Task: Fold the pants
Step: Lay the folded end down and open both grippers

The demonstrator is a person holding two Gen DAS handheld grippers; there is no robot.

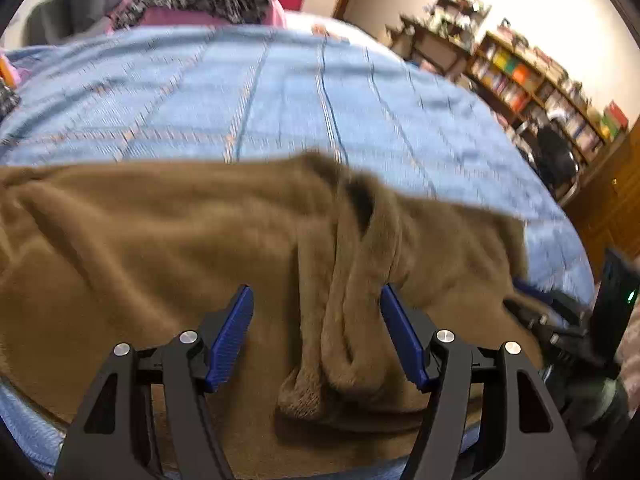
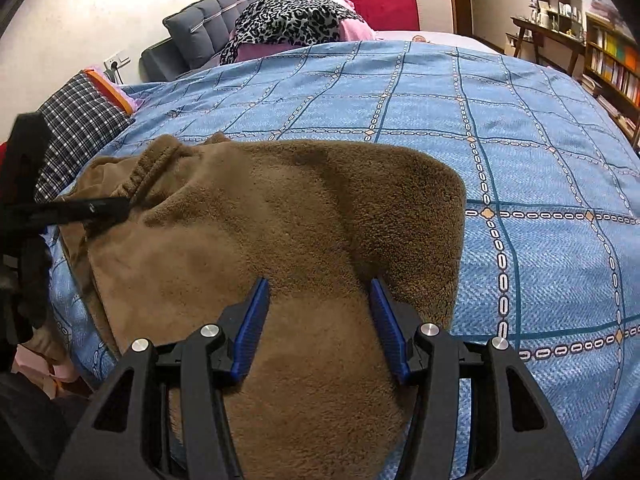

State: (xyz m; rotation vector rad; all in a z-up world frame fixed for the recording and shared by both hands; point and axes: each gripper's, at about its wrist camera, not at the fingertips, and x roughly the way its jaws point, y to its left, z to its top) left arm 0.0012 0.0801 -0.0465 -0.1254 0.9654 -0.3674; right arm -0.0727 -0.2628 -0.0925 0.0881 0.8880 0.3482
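Brown fleece pants [image 2: 280,220] lie folded over on the blue checked bedspread [image 2: 540,160]. In the left wrist view the pants [image 1: 160,240] fill the lower half, with a bunched ridge of fabric between the jaws. My left gripper [image 1: 316,296] is open, its blue pads either side of that ridge. My right gripper [image 2: 318,286] is open over the pants near their right edge. The left gripper [image 2: 104,208] also shows in the right wrist view, at the elastic waistband [image 2: 148,168]. The right gripper [image 1: 560,320] shows at the right edge of the left wrist view.
A leopard-print cloth [image 2: 288,20] and grey headboard cushion [image 2: 208,20] lie at the bed's head. A checked cloth [image 2: 80,128] lies at the bed's left edge. Bookshelves [image 2: 612,64] and a desk [image 2: 548,36] stand at the right wall.
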